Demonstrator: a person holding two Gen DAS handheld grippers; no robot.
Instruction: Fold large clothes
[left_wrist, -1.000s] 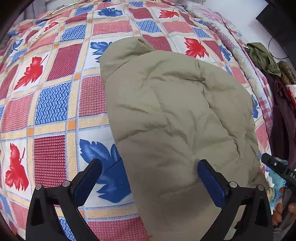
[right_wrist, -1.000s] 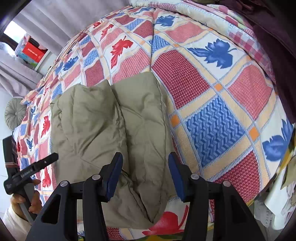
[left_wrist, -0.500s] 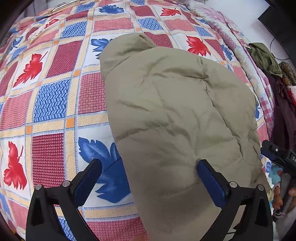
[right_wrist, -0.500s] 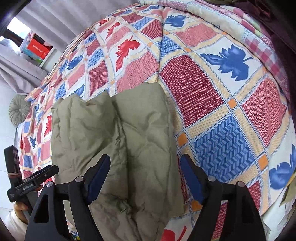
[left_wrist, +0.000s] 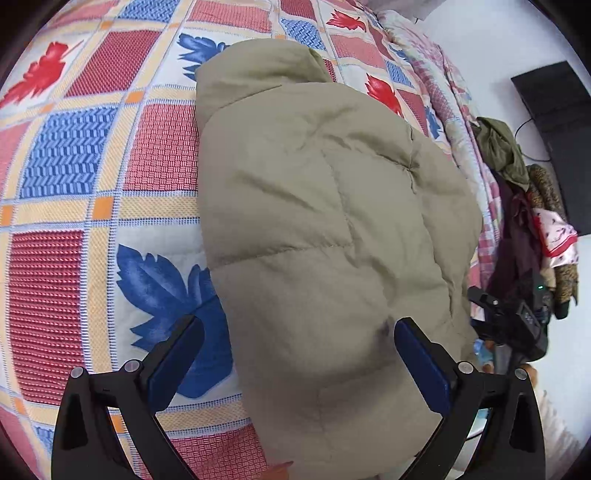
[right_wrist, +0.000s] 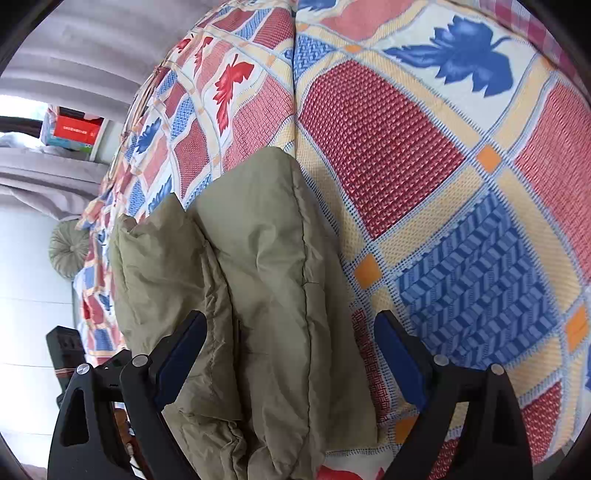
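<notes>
A puffy olive-tan quilted jacket (left_wrist: 325, 221) lies folded on the patterned bedspread (left_wrist: 74, 155). My left gripper (left_wrist: 299, 339) is open, its blue pads wide apart over the jacket's near end, holding nothing. In the right wrist view the jacket (right_wrist: 258, 266) shows as two padded folds side by side. My right gripper (right_wrist: 291, 332) is open low over the jacket's near edge, one pad on each side of the right fold. The right gripper also shows at the bed's edge in the left wrist view (left_wrist: 509, 321).
The bedspread (right_wrist: 406, 147) has red, blue and white leaf squares. A pile of dark and patterned clothes (left_wrist: 524, 192) hangs past the bed's right edge. A red box (right_wrist: 74, 127) sits by curtains; a round cushion (right_wrist: 68, 254) lies at the left.
My right gripper opened wider and dropped closer to the jacket's near edge. My left gripper moved slightly forward and right over the jacket, staying open.
</notes>
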